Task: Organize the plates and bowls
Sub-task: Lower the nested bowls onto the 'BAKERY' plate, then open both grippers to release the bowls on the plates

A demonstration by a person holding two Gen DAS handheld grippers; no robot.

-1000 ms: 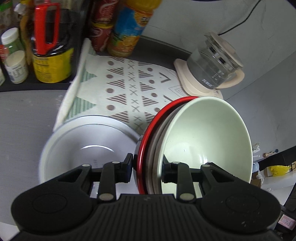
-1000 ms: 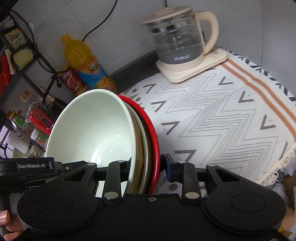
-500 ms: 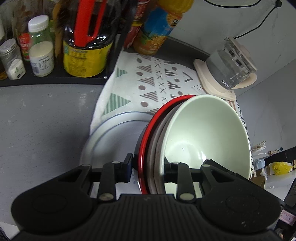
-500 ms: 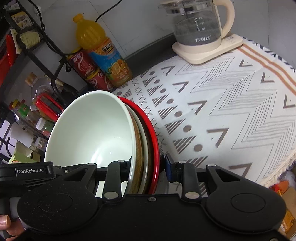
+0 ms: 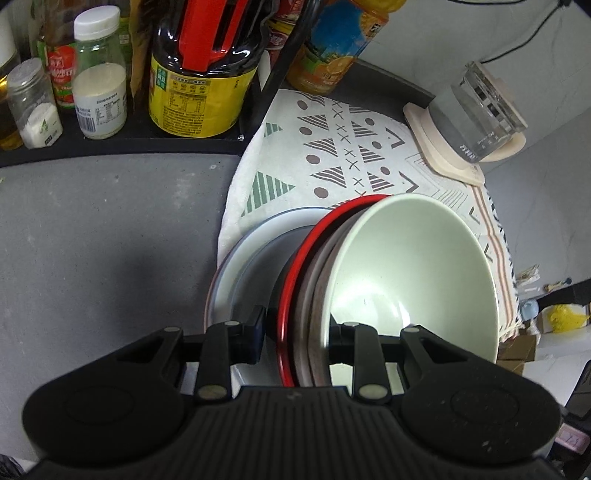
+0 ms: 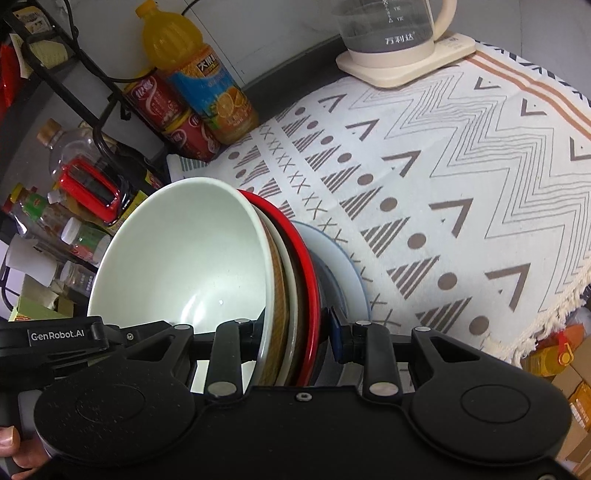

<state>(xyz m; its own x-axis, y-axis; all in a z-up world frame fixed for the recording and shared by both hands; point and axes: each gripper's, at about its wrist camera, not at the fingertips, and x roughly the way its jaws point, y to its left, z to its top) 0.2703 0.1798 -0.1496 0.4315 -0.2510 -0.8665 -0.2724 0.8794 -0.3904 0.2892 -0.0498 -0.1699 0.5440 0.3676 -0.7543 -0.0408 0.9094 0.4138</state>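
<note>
Both grippers clamp one stack of nested bowls from opposite sides. The stack has a pale green bowl [image 5: 413, 273] innermost, brown and white rims in between, and a red-rimmed bowl [image 5: 295, 273] outermost. My left gripper [image 5: 295, 332] is shut on the stack's rims. My right gripper [image 6: 295, 332] is shut on the same stack [image 6: 192, 254]. The stack is tilted and sits just above or in a wide light-blue plate [image 5: 243, 254], which also shows in the right wrist view [image 6: 336, 258]. I cannot tell whether they touch.
A patterned cloth [image 6: 461, 177] covers the counter under the plate. A glass kettle [image 6: 391, 33] stands on its base at the back. An orange juice bottle [image 6: 199, 81], red cans [image 6: 166, 110] and a rack of condiment bottles [image 5: 199, 74] stand close on the left.
Both grippers carried the bowl stack down and towards the light-blue plate. The plate now lies right beneath the stack. The grip has not changed.
</note>
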